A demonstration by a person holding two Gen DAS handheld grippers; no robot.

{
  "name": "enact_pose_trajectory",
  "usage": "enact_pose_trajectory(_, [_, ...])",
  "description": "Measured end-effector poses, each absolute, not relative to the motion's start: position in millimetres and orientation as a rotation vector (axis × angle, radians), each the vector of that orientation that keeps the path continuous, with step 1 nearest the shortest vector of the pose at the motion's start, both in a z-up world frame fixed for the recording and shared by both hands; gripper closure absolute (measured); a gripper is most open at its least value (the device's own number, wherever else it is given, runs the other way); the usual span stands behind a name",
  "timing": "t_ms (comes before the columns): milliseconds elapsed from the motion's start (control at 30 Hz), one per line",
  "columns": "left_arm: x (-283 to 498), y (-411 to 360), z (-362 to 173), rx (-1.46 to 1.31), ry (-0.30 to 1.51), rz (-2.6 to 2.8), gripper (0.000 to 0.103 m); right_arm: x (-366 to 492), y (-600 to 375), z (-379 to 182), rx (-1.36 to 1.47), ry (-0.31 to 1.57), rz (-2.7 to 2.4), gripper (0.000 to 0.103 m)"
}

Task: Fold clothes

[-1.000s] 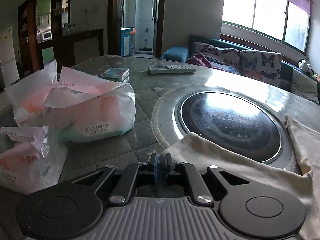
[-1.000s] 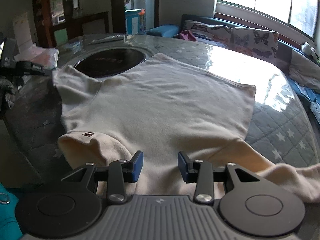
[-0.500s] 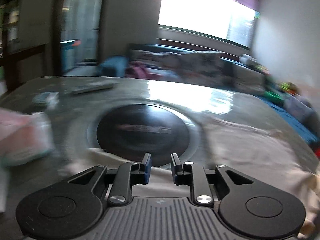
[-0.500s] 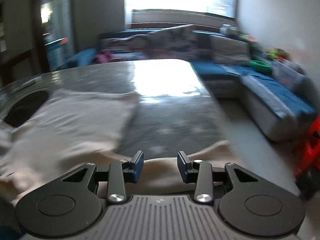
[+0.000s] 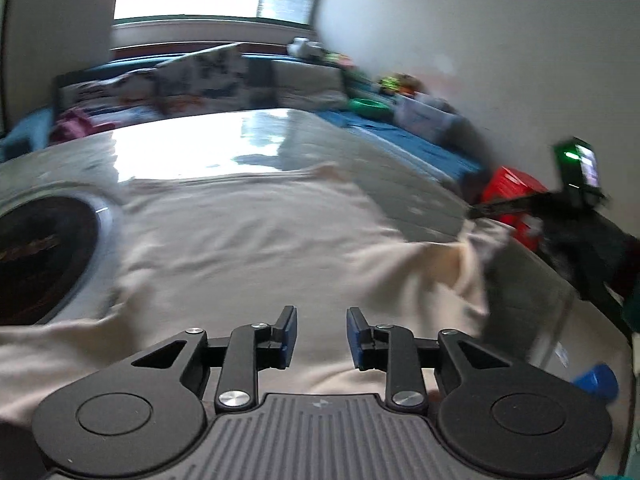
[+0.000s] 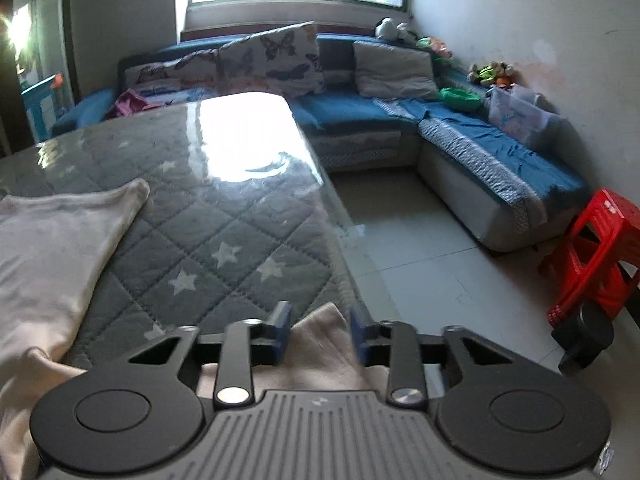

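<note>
A cream garment [image 5: 240,240] lies spread on the quilted grey table [image 6: 224,220]. My left gripper [image 5: 321,322] hovers open just over the garment's near part, nothing between its fingers. At the table's right edge my right gripper [image 6: 320,326] is open, and a cream sleeve tip [image 6: 320,344] lies in the gap between its fingers. The left wrist view is blurred; it shows the right gripper [image 5: 476,213] at the bunched sleeve end [image 5: 472,248]. The garment's body [image 6: 48,248] reaches off to the left in the right wrist view.
A round dark hob [image 5: 40,256] is set into the table left of the garment. The table edge [image 6: 340,240] drops to a tiled floor [image 6: 420,240]. A blue sofa [image 6: 480,140] lines the walls and a red stool [image 6: 592,256] stands at the right.
Both views have swung right, away from the bags and the hob. My left gripper has gone from shut to wide open. My right gripper moved along the garment to the sleeve tip at the table edge.
</note>
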State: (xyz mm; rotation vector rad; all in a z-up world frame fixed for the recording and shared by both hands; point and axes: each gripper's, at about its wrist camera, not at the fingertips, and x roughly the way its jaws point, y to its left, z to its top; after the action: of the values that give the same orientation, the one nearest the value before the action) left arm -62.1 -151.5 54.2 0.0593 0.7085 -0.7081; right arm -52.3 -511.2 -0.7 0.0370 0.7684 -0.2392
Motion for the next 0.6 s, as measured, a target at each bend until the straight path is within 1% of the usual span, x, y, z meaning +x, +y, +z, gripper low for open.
enact_pose_trajectory(33, [-64, -158, 55, 0.069, 0.706, -0.732, 0.07, -50, -512, -3, 0.034, 0.774, -0.239, 0.095])
enact_pose_trajectory(133, [-70, -178, 57, 0.1, 0.697, -0.796, 0.07, -55, -511, 4, 0.029, 0.735, -0.226, 0.098])
enact_pose_trajectory(300, [-75, -210, 56, 0.137, 0.69, -0.897, 0.07, -83, -519, 35, 0.067, 0.591, -0.209, 0.098])
enact_pose_trajectory(433, [-79, -224, 46, 0.156, 0.718, -0.947, 0.07, -115, -530, 59, 0.106, 0.475, -0.215, 0.098])
enact_pose_trajectory(533, [-82, -234, 39, 0.171, 0.739, -0.985, 0.07, -148, -543, 59, 0.121, 0.464, -0.275, 0.096])
enact_pose_trajectory(600, [-84, -240, 34, 0.18, 0.753, -1.009, 0.07, -164, -550, 50, 0.101, 0.504, -0.36, 0.094])
